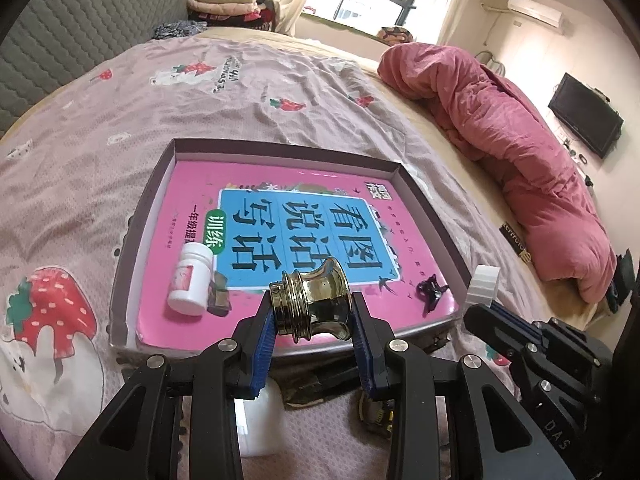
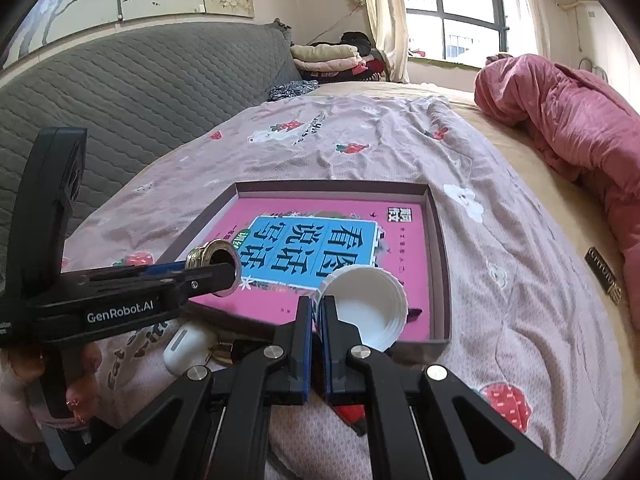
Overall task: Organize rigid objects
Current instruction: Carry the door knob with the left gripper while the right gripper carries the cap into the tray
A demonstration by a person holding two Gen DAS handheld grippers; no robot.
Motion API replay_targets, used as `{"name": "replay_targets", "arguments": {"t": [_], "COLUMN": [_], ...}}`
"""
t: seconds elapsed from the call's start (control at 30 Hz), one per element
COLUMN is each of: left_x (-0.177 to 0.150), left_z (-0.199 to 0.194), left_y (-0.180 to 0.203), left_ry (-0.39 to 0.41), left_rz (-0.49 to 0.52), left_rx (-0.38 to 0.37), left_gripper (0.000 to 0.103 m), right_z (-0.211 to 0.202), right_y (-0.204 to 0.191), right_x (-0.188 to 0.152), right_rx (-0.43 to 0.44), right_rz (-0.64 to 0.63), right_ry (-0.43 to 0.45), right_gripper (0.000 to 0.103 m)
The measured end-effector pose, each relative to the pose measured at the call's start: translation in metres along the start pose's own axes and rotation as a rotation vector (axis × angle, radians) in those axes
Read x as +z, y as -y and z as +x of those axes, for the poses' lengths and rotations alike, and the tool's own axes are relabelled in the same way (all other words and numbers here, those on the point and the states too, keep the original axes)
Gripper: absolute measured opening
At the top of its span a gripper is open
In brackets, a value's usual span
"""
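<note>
In the left wrist view, the left gripper [image 1: 312, 312] is angled down over the near edge of the shallow box [image 1: 288, 148], its blue pads clamped on a gold cap [image 1: 314, 300]. A white bottle [image 1: 192, 278] lies on the pink book [image 1: 280, 240] near the box's left edge.

In the right wrist view, the right gripper [image 2: 318, 320] is tilted down at the box's near edge, jaws almost together, pinching the rim of a white lid [image 2: 366, 308]. A hand [image 2: 60, 384] is seen gripping the left tool's handle.

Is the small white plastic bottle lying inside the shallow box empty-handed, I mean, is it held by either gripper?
No, the small white plastic bottle lies loose on the pink book, clear of both grippers.
</note>
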State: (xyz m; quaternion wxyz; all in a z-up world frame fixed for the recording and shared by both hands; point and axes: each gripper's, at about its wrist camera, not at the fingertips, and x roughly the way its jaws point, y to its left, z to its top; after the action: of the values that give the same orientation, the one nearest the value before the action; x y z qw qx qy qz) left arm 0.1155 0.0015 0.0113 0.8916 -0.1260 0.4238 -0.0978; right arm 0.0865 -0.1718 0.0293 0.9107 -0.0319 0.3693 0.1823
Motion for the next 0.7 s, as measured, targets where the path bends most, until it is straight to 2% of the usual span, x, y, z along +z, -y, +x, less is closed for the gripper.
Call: {"name": "replay_targets", "arguments": {"t": [0.5,0.7], "left_x": [0.005,0.001], "left_z": [0.016,0.021], "left_y": [-0.021,-0.019], "left_ry": [-0.002,-0.008], "left_rz": [-0.023,-0.001], "left_rx": [-0.028,-0.043], "left_gripper": [0.036,0.036], "right_z": [0.024,0.039], "right_y": [-0.018,-0.025], "right_x": [0.014,0.016], "right_rx": [-0.026,-0.031], "right_rz": [-0.042,-0.057], "right_ry": [-0.057,-0.083], "right_gripper": [0.005,0.005]}}
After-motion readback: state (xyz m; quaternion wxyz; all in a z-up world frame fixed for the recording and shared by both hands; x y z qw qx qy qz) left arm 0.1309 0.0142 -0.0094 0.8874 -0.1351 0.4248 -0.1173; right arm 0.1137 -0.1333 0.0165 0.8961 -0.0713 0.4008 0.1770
